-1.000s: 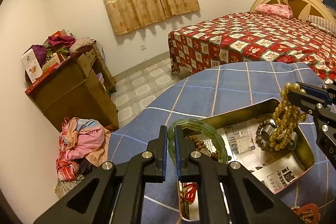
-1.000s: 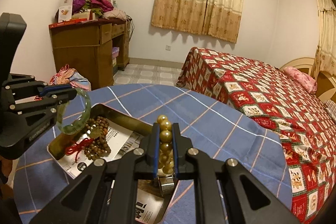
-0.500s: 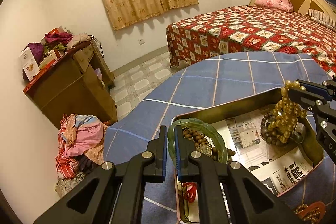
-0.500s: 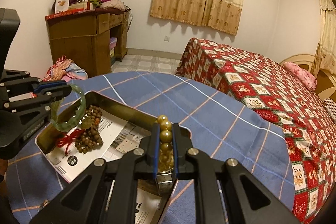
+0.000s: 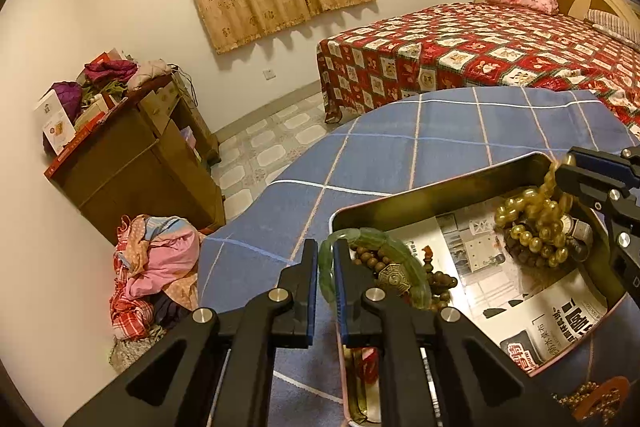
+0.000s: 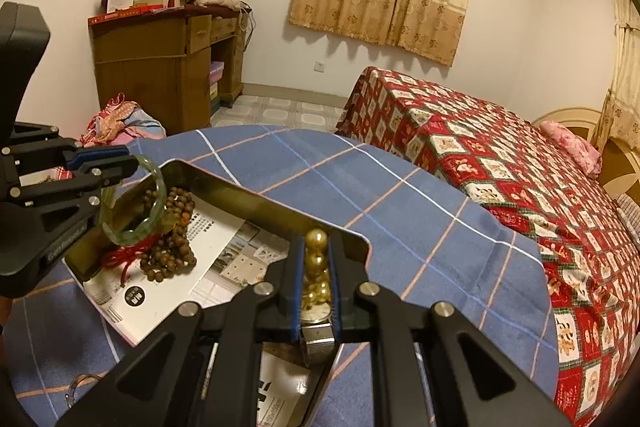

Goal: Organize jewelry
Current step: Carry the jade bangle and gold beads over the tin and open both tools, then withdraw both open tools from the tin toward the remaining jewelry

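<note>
Both pieces are over the tin (image 5: 440, 187) now, low in the frame of each wrist view, and this looks like the let-go. The left hand-held gripper (image 5: 326, 267) has the green bangle (image 5: 384, 247) between its blue pads; its jaws have just eased apart a touch, and I cannot tell whether the pads bite or only cradle it. The bangle's ring runs from those pads toward the lower right of the left view, tilted, its far side down among the brown bead string (image 6: 172, 239) in the tin's corner. At the right edge of that view the right hand-held gripper (image 6: 316, 267) has just been opening too, with the golden bead bracelet (image 6: 318, 259) between the pads, and again I cannot tell whether they press. Its loop hangs long-axis downward, the lower beads heaped on a dark bead bracelet (image 5: 524, 255) and a wristwatch (image 6: 318, 341) on the newspaper lining (image 6: 224, 259). To do this well, I'd say open both jaws fully while low and lift straight away, so no bead snags a pad and drags out. The tin sits on the blue checked bench (image 6: 360, 179).
</note>
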Tool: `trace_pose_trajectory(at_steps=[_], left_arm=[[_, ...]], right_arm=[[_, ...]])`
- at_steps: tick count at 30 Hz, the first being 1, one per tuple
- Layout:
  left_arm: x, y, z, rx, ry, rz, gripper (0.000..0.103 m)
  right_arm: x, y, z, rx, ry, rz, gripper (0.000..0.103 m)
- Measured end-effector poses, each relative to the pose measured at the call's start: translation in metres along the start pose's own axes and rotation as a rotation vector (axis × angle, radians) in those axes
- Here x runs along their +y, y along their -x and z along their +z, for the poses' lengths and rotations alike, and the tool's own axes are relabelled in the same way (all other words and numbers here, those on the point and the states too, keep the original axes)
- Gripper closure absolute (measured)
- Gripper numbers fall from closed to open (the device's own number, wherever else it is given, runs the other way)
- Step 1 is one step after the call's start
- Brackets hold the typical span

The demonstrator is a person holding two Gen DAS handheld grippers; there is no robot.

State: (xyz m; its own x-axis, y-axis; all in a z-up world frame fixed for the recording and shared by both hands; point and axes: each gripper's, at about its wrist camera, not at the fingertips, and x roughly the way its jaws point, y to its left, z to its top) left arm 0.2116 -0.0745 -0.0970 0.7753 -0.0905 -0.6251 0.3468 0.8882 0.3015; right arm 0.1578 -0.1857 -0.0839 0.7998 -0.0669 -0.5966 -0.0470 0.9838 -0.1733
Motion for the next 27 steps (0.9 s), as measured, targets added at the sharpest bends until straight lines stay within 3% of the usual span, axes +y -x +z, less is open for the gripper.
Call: trace_pose_trajectory(at_steps=[2, 4, 5, 6, 19, 27], left_arm=[[0.000, 0.002, 0.000, -0.001, -0.004, -0.004, 0.089], [-0.002, 0.005, 0.000, -0.009, -0.012, 0.025, 0.067], [-0.002, 0.009, 0.000, -0.022, -0.014, 0.038, 0.041], [-0.002, 0.012, -0.001, -0.037, -0.013, 0.051, 0.026], [0.003, 0.039, -0.010, -0.075, 0.000, 0.068, 0.025], [0.001, 0.072, -0.039, -0.090, 0.014, 0.055, 0.025]], right_arm=[[-0.001, 0.002, -0.001, -0.007, -0.006, 0.000, 0.064], [-0.002, 0.006, -0.003, -0.019, -0.011, -0.010, 0.049], [-0.002, 0.007, -0.004, -0.023, -0.011, -0.015, 0.044], [-0.002, 0.008, -0.004, -0.025, -0.011, -0.016, 0.044], [-0.020, 0.029, -0.021, -0.016, -0.056, -0.040, 0.039], [-0.027, 0.049, -0.043, 0.006, -0.118, -0.037, 0.036]])
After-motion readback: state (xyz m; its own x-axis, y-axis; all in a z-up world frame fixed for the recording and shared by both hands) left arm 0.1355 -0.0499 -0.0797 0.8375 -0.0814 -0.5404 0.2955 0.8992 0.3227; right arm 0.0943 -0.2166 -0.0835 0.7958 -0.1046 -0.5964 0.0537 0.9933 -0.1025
